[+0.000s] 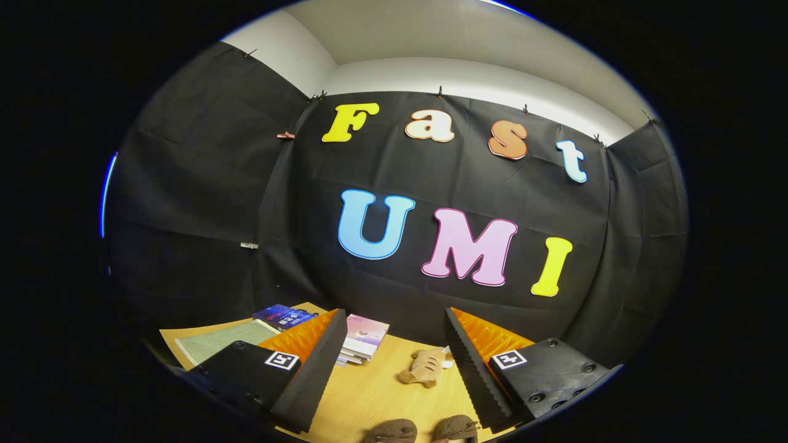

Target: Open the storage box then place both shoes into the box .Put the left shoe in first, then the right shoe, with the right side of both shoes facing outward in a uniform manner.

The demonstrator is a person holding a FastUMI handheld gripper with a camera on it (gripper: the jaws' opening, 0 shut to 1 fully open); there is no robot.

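1. Pointing out over a wooden table (369, 387), the gripper (394, 369) is held up in the air, and its two fingers are spread wide apart with nothing between them.
2. Two brown shoes (422, 429) sit side by side on the table, low down between the two fingers and close to the gripper.
3. The fingers do not touch the shoes.
4. Just the tops of the shoes can be seen, so I cannot tell which one is the left shoe and which one is the right.
5. A small tan toy animal (425, 367) lies on the table a bit farther away than the shoes, nearer to the right finger.
6. A stack of books (363, 338) with a pink cover on top sits just past the tip of the left finger.
7. A dark blue book (283, 316) lies to the left of that stack, at the back of the table.
8. A flat green mat (225, 339) lies next to the blue book, on the left side of the table, partly hidden behind the left finger.
9. Black cloth (203, 184) hangs all around behind the table as the wall.
10. A white wall (468, 74) shows above the cloth.
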